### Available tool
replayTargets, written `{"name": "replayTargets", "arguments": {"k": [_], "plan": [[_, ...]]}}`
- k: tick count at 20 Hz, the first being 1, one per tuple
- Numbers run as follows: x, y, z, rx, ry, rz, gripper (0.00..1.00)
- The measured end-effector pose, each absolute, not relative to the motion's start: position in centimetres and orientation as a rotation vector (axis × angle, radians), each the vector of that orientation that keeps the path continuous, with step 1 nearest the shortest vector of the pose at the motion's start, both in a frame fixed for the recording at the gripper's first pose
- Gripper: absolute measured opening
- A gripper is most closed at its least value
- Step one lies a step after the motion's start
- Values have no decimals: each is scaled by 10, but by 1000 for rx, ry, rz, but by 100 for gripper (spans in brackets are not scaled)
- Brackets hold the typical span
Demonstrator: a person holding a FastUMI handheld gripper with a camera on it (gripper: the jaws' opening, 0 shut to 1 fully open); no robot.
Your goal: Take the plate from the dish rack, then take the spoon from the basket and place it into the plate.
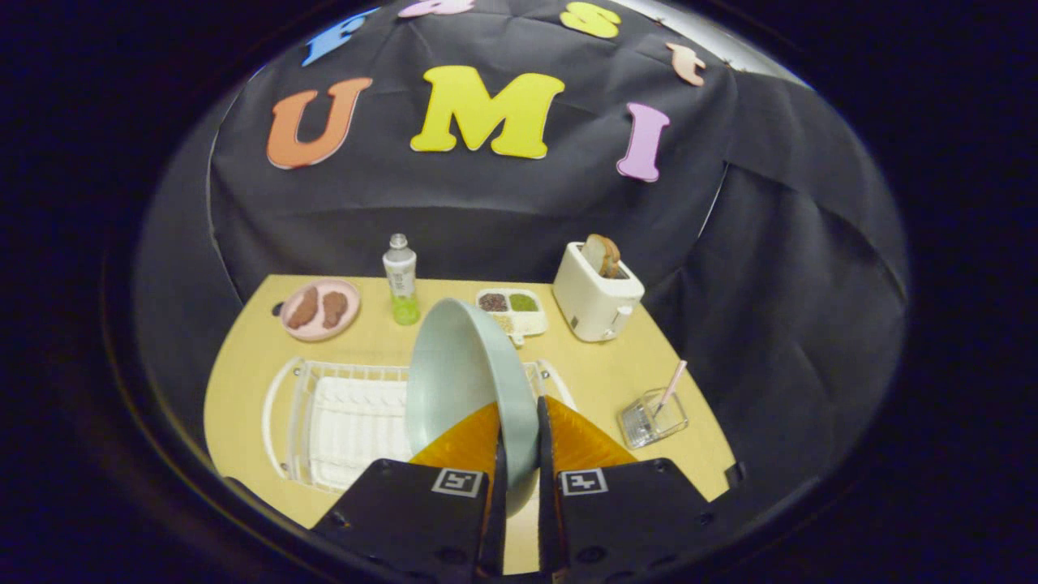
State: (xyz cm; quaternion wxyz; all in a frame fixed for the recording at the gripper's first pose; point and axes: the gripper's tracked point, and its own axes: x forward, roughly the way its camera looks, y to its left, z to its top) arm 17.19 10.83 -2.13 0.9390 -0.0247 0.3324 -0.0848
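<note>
Plate up on edge, clear above the rack.
The gripper (519, 454) pinches the pale green plate (462, 381) by its rim over the white dish rack (340, 422); bare tabletop (600, 373) lies ahead-right, toward the spoon basket (653, 418).

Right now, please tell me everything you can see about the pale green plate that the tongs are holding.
The pale grey-green round plate looks like smooth glazed ceramic or plastic, with a shallow hollow and a raised rim, and it carries nothing. It stands on edge, tilted a little, its hollow face turned toward the white wire dish rack. The tongs are shut on its lower rim, one orange finger pressing on each face. It is lifted over the rack's near end, above the light wooden table; I cannot tell whether it touches the rack.
</note>
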Motion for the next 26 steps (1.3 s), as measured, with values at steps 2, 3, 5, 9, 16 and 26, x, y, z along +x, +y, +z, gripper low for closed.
{"name": "replayTargets", "arguments": {"k": [2, 3, 5, 9, 16, 26], "plan": [[148, 99, -24, -5, 671, -90, 21], [133, 99, -30, 30, 680, -37, 21], [106, 95, -44, 90, 687, 62, 21], [60, 68, -96, 145, 679, 132, 21], [20, 45, -195, 290, 782, 181, 21], [35, 30, -254, 250, 849, 156, 22]]}}
